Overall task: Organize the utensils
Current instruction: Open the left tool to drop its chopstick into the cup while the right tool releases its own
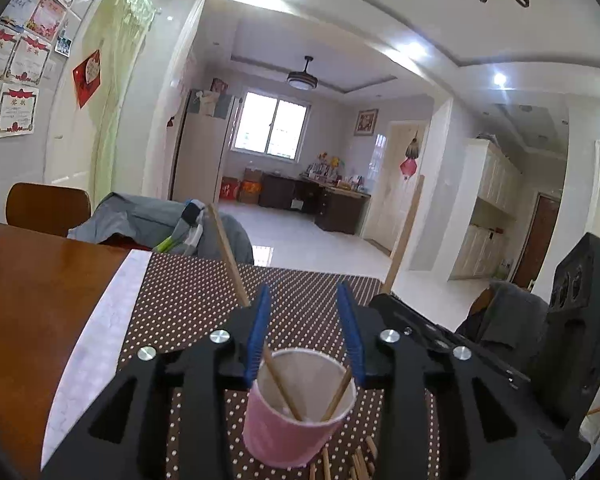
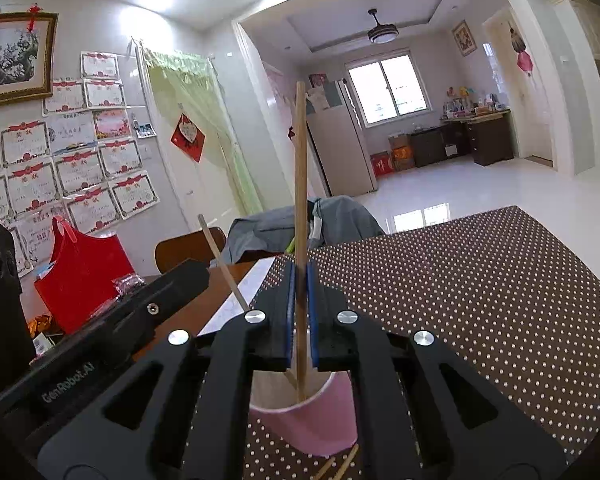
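We hold both grippers over a pink paper cup [image 1: 300, 412] standing on the dotted placemat [image 1: 188, 292]. Our left gripper [image 1: 306, 332] has its blue fingers spread, pressing on nothing; one chopstick [image 1: 232, 256] leans in the cup against its left finger, already dropped in. Our right gripper [image 2: 300, 312] has its fingers pinched on a second chopstick [image 2: 300, 200], held nearly upright with its lower end inside the cup, not yet let go. More wooden sticks [image 1: 360, 460] lie on the mat just beside the cup's base, so we judge the sorting well short of finished.
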Tool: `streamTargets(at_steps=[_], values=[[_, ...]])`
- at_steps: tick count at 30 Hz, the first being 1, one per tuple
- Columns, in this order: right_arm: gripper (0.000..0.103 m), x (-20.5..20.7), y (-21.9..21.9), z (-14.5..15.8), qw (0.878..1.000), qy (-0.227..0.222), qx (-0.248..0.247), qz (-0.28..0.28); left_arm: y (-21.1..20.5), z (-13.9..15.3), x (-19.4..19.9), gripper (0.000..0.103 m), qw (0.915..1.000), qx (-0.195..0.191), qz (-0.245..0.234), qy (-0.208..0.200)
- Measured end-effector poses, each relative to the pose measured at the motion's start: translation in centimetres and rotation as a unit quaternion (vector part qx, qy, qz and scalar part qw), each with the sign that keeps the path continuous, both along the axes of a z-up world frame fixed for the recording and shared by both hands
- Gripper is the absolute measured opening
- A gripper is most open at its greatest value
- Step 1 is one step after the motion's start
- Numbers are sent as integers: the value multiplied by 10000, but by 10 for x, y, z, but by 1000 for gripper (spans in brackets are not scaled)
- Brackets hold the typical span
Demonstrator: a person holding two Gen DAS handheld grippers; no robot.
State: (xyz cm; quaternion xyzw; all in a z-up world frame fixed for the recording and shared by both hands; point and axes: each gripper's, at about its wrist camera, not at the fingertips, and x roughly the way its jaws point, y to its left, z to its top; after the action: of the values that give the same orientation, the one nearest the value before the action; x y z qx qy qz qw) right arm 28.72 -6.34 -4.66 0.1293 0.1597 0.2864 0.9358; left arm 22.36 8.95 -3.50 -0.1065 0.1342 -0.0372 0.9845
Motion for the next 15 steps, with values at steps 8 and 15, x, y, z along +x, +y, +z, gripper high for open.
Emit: streamTargets(at_steps=[8,15], values=[[7,-10,-3,-7,9997,196,-132,-22,-1,-3,-14,44,9993,224,46,279],[14,-19,-9,-12,9986,429,-255,-163,-2,-6,-26,48,9979,324,19,552]])
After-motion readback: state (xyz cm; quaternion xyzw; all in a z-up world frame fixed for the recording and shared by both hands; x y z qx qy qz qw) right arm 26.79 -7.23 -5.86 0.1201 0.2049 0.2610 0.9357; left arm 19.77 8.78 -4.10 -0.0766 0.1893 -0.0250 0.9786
